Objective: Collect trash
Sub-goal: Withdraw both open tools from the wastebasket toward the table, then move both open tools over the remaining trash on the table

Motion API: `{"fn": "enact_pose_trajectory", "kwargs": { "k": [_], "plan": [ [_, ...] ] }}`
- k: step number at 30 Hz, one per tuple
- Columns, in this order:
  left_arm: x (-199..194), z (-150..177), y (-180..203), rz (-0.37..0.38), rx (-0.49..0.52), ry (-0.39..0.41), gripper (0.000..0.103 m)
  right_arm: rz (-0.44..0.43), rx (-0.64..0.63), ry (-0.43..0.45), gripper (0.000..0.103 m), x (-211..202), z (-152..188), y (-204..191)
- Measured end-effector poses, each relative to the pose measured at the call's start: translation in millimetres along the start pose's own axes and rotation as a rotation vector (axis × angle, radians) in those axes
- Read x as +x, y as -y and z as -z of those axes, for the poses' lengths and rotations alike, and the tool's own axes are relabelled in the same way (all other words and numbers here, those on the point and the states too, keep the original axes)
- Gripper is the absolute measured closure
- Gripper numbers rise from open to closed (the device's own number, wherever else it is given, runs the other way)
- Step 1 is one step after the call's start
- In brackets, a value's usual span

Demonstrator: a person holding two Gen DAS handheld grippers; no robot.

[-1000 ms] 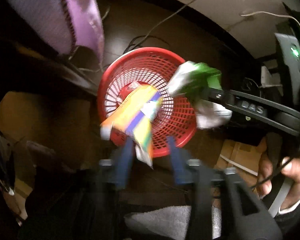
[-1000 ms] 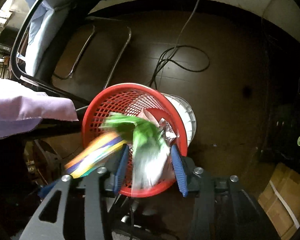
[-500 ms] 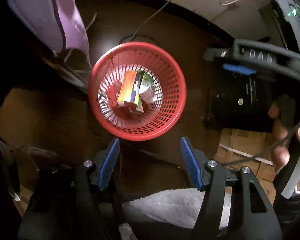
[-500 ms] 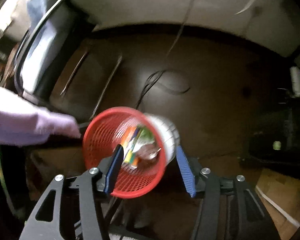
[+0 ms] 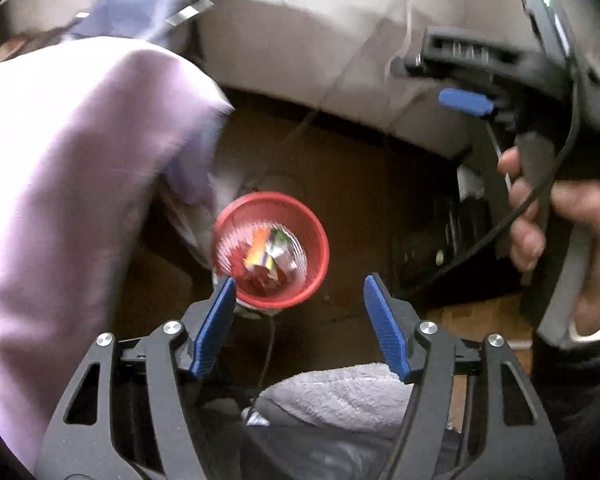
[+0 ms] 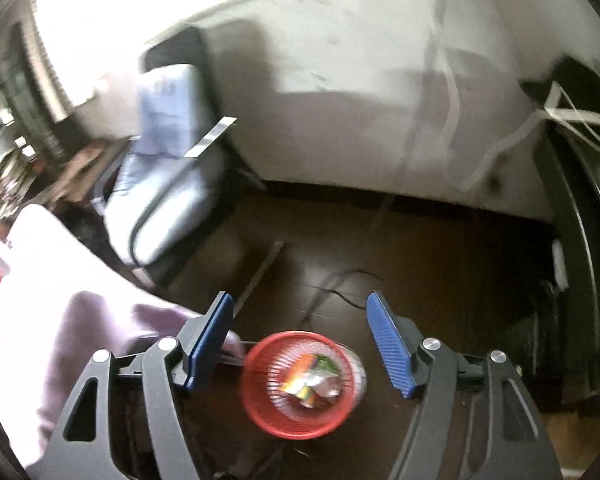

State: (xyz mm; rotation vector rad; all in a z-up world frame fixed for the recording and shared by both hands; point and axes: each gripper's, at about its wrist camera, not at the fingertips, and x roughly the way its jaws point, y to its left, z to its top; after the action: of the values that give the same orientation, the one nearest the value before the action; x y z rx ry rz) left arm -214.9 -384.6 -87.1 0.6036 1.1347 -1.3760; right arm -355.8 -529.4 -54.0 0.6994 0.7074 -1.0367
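A red mesh basket stands on the dark floor far below both grippers. Inside it lie colourful wrappers, orange, green and silver. My left gripper hangs high above the basket, jaws opening with nothing between them. My right gripper is likewise high above it, jaws opening and empty. In the left wrist view the right gripper's body and one blue pad show at the upper right, held by a hand.
A lilac cloth drapes over a surface at the left, close to the basket. A chair with a pale blue cushion stands by the white wall. Cables trail on the floor. A grey fuzzy fabric lies below the left gripper.
Both wrappers dropped from the grippers into the basket. Both grippers opened wider and rose well above it, so the basket now looks small. The views tilted up toward the wall.
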Motion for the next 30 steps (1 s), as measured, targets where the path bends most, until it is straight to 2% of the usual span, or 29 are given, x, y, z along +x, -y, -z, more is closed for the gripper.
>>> {"fn": "enact_pose_trajectory", "kwargs": {
  "k": [4, 8, 13, 17, 22, 26, 27, 30],
  "plan": [
    [-61, 10, -34, 0.022, -0.106, 0.108, 0.035, -0.079, -0.124, 0.018, 0.034, -17, 3, -63],
    [-131, 30, -69, -0.014, -0.210, 0.258, 0.035, -0.160, -0.228, 0.008, 0.034, -30, 15, -125],
    [-195, 57, -108, -0.055, -0.298, 0.367, 0.034, -0.277, -0.365, 0.000, 0.034, -52, 29, -202],
    [-245, 78, -145, -0.148, -0.375, 0.450, 0.033, -0.373, -0.471, 0.000, 0.031, -77, 36, -267],
    [-299, 101, -198, -0.213, -0.505, 0.532, 0.033, -0.549, -0.559, -0.048, 0.028, -106, 43, -348],
    [-345, 128, -248, -0.313, -0.608, 0.602, 0.026, -0.615, -0.658, -0.032, 0.027, -128, 54, -410],
    [-355, 138, -262, -0.357, -0.645, 0.616, 0.025, -0.632, -0.688, -0.025, 0.026, -133, 57, -426],
    [-367, 159, -300, -0.428, -0.732, 0.632, 0.022, -0.653, -0.754, 0.001, 0.022, -139, 69, -463]
  ]
}}
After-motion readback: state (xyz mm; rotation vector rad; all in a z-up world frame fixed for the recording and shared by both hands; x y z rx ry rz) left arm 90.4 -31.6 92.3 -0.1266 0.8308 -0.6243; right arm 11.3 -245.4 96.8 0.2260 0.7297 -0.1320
